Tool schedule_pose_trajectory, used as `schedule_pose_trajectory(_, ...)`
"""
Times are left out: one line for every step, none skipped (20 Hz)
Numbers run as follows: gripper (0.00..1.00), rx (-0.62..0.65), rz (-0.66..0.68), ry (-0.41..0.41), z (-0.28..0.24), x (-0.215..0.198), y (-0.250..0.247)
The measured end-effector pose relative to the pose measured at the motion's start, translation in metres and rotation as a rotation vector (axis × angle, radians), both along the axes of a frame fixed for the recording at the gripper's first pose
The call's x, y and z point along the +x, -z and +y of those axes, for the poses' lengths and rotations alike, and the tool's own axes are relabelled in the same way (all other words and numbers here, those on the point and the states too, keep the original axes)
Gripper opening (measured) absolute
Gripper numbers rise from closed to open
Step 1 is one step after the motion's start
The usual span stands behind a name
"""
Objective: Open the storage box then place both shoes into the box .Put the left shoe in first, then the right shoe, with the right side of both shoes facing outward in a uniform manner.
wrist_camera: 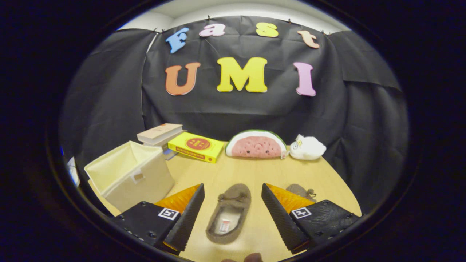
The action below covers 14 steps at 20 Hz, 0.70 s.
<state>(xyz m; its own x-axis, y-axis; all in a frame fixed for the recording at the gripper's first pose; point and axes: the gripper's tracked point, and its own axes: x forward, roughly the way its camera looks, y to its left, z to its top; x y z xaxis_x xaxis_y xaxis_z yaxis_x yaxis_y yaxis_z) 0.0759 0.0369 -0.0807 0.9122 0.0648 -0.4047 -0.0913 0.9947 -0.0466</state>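
A brown-grey slipper (229,213) lies on the wooden table (255,171), toe pointing away, in the gap between my two fingers but below them and untouched. A second slipper (301,190) of the same kind lies behind the right finger (280,214), mostly hidden by it. The cream fabric storage box (131,173) stands open-topped just beyond the left finger (189,214), its inside looking bare. My gripper (233,191) is open wide and holds nothing.
At the back of the table lie a stack of books (160,134), a yellow book (196,146), a watermelon-slice plush (255,145) and a small white plush (307,147). Black cloth walls close the booth behind and at both sides.
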Motion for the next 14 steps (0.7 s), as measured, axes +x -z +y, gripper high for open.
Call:
schedule_pose_trajectory(0.96, 0.001, 0.043, 0.009, -0.004, 0.004, 0.014)
schedule_pose_trajectory(0.96, 0.006, 0.082, 0.018, -0.008, 0.008, 0.029)
schedule_pose_trajectory(0.96, 0.015, 0.117, 0.029, -0.012, 0.013, 0.042)
schedule_pose_trajectory(0.96, 0.024, 0.145, 0.039, -0.016, 0.017, 0.053)
schedule_pose_trajectory(0.96, 0.028, 0.172, 0.05, -0.02, 0.02, 0.063)
schedule_pose_trajectory(0.96, 0.035, 0.195, 0.053, -0.022, 0.023, 0.075)
schedule_pose_trajectory(0.96, 0.034, 0.214, 0.061, -0.025, 0.026, 0.083)
schedule_pose_trajectory(0.96, 0.032, 0.227, 0.066, -0.028, 0.03, 0.09)
schedule_pose_trajectory(0.96, 0.032, 0.241, 0.07, -0.029, 0.034, 0.096)
schedule_pose_trajectory(0.96, 0.04, 0.256, 0.067, -0.027, 0.036, 0.102)
schedule_pose_trajectory(0.96, 0.052, 0.271, 0.056, -0.024, 0.039, 0.107)
schedule_pose_trajectory(0.96, 0.067, 0.291, 0.041, -0.019, 0.04, 0.113)
schedule_pose_trajectory(0.86, 0.079, 0.308, 0.033, -0.015, 0.04, 0.118)
schedule_pose_trajectory(0.77, 0.091, 0.322, 0.032, -0.015, 0.041, 0.123)
